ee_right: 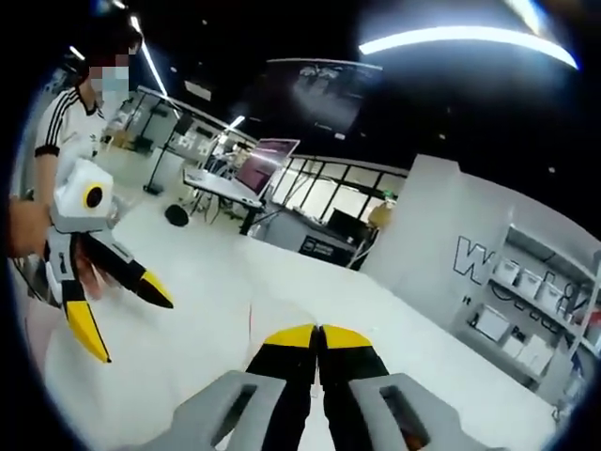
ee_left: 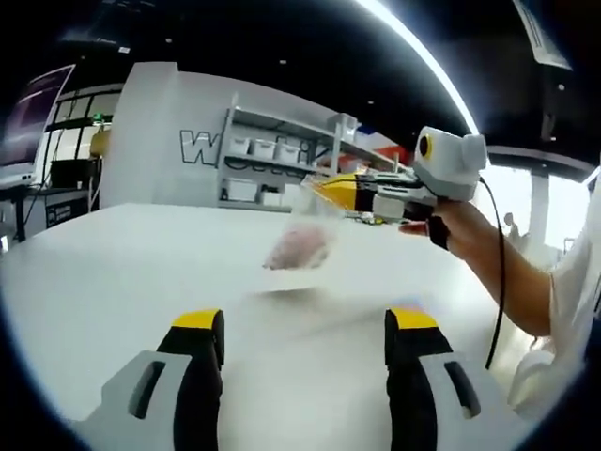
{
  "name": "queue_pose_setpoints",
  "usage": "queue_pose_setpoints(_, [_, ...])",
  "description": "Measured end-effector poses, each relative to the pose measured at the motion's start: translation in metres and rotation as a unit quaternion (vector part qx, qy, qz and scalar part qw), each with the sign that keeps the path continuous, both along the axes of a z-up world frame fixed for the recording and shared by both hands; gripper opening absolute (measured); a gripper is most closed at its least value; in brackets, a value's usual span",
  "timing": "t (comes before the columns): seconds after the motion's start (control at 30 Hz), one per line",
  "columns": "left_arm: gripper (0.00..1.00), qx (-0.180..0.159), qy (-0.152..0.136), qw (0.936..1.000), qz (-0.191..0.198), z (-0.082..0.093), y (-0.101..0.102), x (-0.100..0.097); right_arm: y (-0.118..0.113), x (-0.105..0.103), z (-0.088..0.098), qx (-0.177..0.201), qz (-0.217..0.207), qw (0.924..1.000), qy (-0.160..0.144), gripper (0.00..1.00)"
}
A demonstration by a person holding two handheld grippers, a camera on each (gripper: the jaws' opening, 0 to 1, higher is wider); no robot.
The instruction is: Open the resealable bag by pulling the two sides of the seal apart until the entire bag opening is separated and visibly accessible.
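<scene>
The left claw [ee_left: 305,340] stands wide open and empty above the white desk [ee_left: 122,282]. The right claw [ee_right: 317,335], pinched together, holds the clear resealable bag [ee_left: 300,246] by its top edge, lifted over the desk's far side.
</scene>
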State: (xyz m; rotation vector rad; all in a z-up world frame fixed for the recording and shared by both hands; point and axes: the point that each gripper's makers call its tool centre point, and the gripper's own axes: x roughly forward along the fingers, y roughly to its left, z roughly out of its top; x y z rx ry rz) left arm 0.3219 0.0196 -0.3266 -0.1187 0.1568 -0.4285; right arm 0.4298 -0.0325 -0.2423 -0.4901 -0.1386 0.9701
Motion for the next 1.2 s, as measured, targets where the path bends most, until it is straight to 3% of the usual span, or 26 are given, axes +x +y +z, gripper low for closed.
queue_pose_setpoints(0.57, [0.68,0.000,0.005,1.0000,-0.004,-0.002,-0.002,-0.002,-0.007,0.045,0.009,-0.008,-0.025,0.9996,-0.009,0.00])
queue_pose_setpoints(0.9, [0.68,-0.005,0.011,0.9999,-0.004,-0.003,-0.001,-0.002,-0.012,0.086,0.003,-0.005,-0.043,0.9991,0.006,0.00])
queue_pose_setpoints(1.2, [0.67,-0.011,0.017,0.9998,-0.005,-0.004,0.000,-0.001,-0.012,0.104,-0.002,-0.005,-0.048,0.9987,0.015,0.00])
